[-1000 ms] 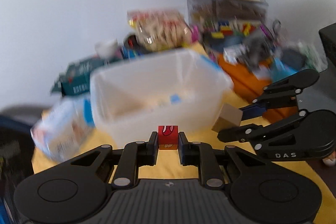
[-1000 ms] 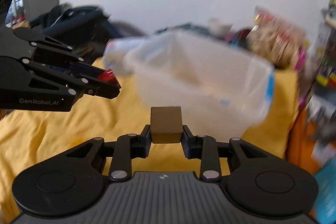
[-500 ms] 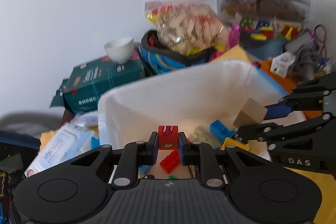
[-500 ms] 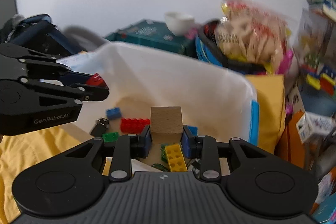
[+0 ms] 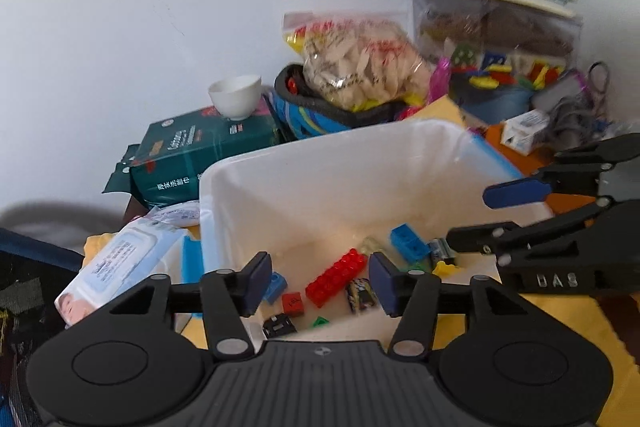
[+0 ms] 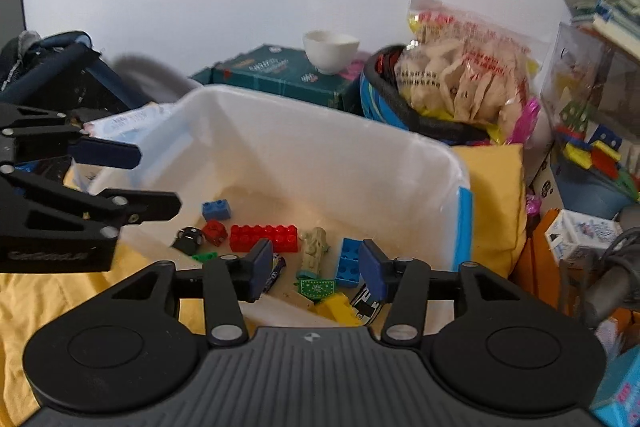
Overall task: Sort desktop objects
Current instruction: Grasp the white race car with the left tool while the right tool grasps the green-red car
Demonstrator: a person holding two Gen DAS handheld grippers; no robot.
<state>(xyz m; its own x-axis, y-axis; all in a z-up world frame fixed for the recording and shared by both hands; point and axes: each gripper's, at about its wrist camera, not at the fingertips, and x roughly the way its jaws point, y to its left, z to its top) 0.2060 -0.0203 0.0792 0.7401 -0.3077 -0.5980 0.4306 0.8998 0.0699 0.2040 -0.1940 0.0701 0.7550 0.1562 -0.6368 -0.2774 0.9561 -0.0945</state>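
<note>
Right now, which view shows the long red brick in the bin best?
The right wrist view: the long red brick lies almost fully exposed, studs up, on the floor of the white bin. The left wrist view also shows it, but angled and close beside that gripper's fingers.

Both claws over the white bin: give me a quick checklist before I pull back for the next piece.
1. Left claw empty: ok, its jaws are opening with nothing between them.
2. Right claw empty: ok, its jaws are opening with nothing between them.
3. Small red cube inside the white bin: ok, beside the long red brick.
4. Wooden block in the bin: cannot tell, it shows in neither view.
5. Claws apart from each other: ok, a gap shows in both views.
6. Retreat path over the near rim: cannot tell, the claw bodies hide it.
</note>
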